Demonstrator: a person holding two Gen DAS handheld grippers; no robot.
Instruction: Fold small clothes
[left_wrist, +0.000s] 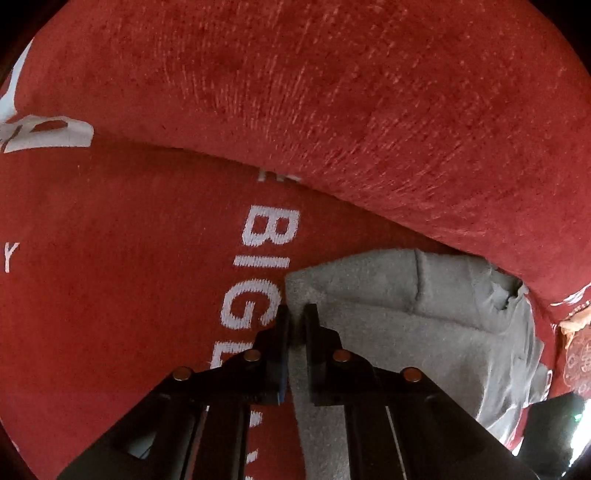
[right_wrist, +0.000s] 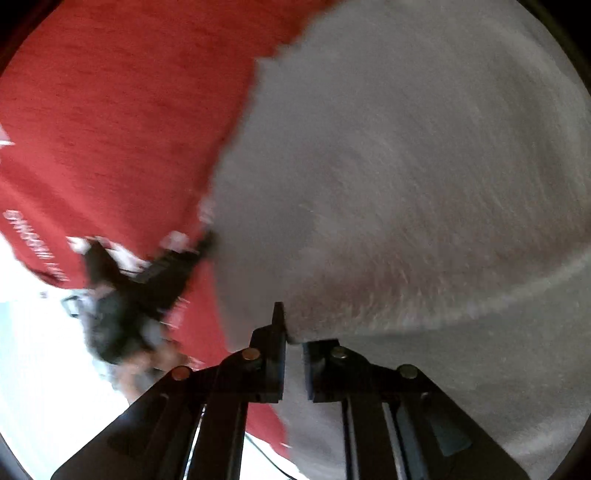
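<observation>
I am clamping my left claw (left_wrist: 295, 314) on an edge of the small grey garment (left_wrist: 388, 314), which is lying over a red printed cloth (left_wrist: 129, 258). My right claw (right_wrist: 293, 332) is pinching the same grey fabric, which is filling its view. I judge a fold is underway; next, I should be carrying both edges across together.

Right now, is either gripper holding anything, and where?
Both grip the grey garment: left gripper at its edge, right gripper on a fold.
</observation>
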